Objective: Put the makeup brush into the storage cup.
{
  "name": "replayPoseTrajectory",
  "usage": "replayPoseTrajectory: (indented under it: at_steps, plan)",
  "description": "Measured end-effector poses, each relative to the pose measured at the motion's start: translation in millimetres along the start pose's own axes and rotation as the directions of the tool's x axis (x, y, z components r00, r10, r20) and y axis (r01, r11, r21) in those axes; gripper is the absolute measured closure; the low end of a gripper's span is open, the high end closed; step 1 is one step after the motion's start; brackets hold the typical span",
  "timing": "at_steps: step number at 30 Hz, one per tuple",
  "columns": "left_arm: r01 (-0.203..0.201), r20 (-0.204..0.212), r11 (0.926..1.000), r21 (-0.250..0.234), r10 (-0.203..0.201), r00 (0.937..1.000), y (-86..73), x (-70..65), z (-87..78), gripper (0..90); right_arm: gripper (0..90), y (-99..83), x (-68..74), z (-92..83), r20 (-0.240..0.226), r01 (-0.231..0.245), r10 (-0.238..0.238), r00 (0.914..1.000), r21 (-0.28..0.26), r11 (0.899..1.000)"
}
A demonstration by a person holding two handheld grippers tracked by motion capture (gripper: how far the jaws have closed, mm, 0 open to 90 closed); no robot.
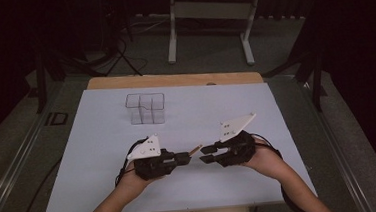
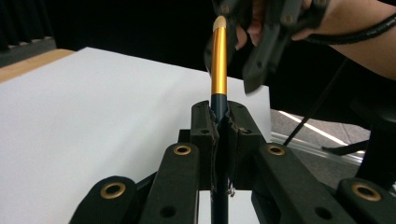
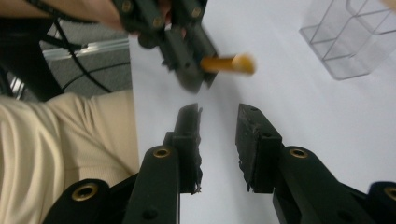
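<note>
Risk: the left gripper (image 1: pixel 185 158) alone clamps the gold-and-dark pen (image 2: pixel 219 60) by its dark end, most of its length cantilevered toward the released, empty right gripper (image 1: pixel 205 155). A slight twist could lever the pen loose onto the table; a misjudged regrasp by the right jaws could knock the tip sideways.

Room: dim, grey carpeted floor (image 1: pixel 207 49), a white-framed stand (image 1: pixel 208 9) behind the table.

Surface: white sheet (image 1: pixel 104 157) over a wooden tabletop (image 1: pixel 124 82).

Items: clear compartmented organiser (image 1: pixel 145 108), well apart from the pen, toward the far edge.
</note>
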State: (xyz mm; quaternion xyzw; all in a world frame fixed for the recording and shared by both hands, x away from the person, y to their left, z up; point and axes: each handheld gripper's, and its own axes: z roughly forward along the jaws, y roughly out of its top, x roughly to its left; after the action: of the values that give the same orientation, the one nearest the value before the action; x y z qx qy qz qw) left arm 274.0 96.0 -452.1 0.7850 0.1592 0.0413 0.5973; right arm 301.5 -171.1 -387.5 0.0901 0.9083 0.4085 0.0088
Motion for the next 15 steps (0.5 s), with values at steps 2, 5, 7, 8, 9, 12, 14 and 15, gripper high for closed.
replayPoseTrajectory:
  at_steps: [2, 5, 7, 8, 9, 12, 14, 15]
  plan:
    - [-0.004, -0.002, 1.0000, -0.004, 0.004, 1.0000, -2.2, 0.2, 0.3, 84.4, 69.9, 2.5, 0.0, -2.8, 0.011, 0.006, -0.006, 0.9999, -0.014, 1.000]
    - [0.004, 0.011, 1.0000, -0.008, -0.004, 0.9999, -4.1, 0.7, 0.8, 84.4, 69.9, 6.4, -0.8, -6.6, 0.008, 0.003, -0.003, 1.0000, -0.031, 1.000]
    - [0.003, 0.012, 0.9999, -0.016, -0.002, 0.9999, -4.4, 0.8, 0.7, 84.4, 70.4, 8.5, -1.3, -7.9, 0.004, 0.002, -0.002, 1.0000, -0.038, 0.999]
    - [0.001, 0.020, 0.9998, -0.018, 0.000, 0.9998, -4.2, 0.7, 0.6, 84.4, 70.7, 9.2, -1.4, -8.0, 0.006, 0.006, -0.005, 1.0000, -0.041, 0.999]
    - [-0.001, 0.015, 0.9997, -0.022, 0.001, 0.9999, -4.0, 0.4, 0.7, 84.4, 71.0, 9.9, -1.6, -8.1, 0.000, 0.006, -0.006, 1.0000, -0.044, 0.999]
    - [-0.004, 0.025, 0.9997, -0.024, 0.005, 0.9997, -3.1, -0.1, 1.5, 84.4, 75.5, 12.3, -1.2, -7.9, 0.001, 0.013, -0.013, 0.9999, -0.043, 0.999]
    - [-0.003, 0.029, 0.9996, -0.026, 0.004, 0.9996, -2.9, -0.5, 2.4, 84.4, 79.2, 13.5, -0.4, -7.9, 0.006, 0.022, -0.022, 0.9998, -0.041, 0.999]
    - [0.000, 0.031, 0.9997, -0.026, 0.001, 0.9995, -3.0, -0.2, 2.8, 84.3, 81.3, 14.2, -0.3, -8.2, 0.001, 0.024, -0.024, 0.9997, -0.040, 0.999]
